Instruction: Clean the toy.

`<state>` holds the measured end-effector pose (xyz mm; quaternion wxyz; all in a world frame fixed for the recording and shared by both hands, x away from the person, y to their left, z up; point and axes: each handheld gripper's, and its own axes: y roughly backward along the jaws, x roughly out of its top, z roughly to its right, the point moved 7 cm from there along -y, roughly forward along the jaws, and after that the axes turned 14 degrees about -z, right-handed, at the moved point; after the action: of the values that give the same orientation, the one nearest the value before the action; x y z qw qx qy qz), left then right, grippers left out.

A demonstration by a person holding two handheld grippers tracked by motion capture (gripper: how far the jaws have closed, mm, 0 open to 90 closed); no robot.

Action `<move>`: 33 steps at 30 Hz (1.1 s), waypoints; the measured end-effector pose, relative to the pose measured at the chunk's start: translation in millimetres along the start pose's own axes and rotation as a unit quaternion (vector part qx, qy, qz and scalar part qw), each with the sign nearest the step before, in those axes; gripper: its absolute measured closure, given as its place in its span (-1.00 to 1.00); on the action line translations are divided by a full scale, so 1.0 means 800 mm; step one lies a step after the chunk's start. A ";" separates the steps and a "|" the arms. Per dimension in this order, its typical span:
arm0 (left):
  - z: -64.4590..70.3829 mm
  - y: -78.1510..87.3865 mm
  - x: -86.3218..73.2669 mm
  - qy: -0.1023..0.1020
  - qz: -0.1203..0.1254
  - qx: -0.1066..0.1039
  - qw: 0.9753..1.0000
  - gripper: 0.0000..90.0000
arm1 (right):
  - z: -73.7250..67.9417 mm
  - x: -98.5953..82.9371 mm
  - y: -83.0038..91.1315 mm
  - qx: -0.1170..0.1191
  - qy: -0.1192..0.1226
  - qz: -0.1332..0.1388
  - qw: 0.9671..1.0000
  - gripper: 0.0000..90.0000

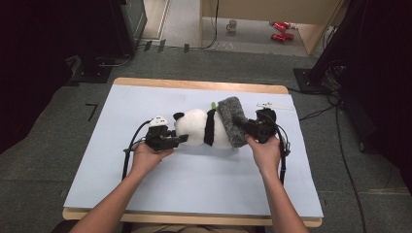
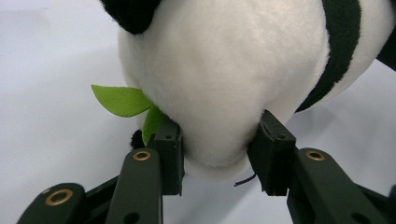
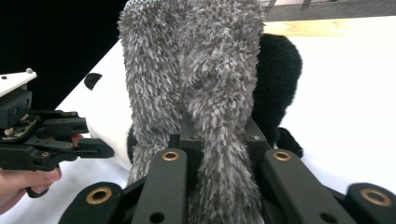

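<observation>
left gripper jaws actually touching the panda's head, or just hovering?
Touching. In the left gripper view, both jaws of the left gripper press into the white plush of the panda, which bulges between them with no gap on either side.

Looks like a lab or recording room rather than a home. Grey carpeted floor point(image 1: 58, 126) strewn with black cables point(image 1: 340, 145), dark equipment racks point(image 1: 369, 53) at both sides, a wooden tabletop point(image 1: 194, 85) covered by a pale sheet point(image 1: 194, 179). Farther back, a wooden partition point(image 1: 272, 9), a mug point(image 1: 232, 25) and red cans point(image 1: 280, 30) on bare floor.
</observation>
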<state>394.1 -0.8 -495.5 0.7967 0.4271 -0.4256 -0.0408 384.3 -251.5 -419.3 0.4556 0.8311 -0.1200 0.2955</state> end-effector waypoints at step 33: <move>-0.012 -0.004 -0.004 -0.058 0.008 0.004 0.998 -0.22 | -0.007 -0.001 -0.008 0.028 0.019 0.003 0.999 0.68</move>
<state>399.9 4.5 -502.3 0.7691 0.4238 -0.4748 -0.0577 384.2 -243.6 -421.9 0.4337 0.8374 -0.1055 0.3154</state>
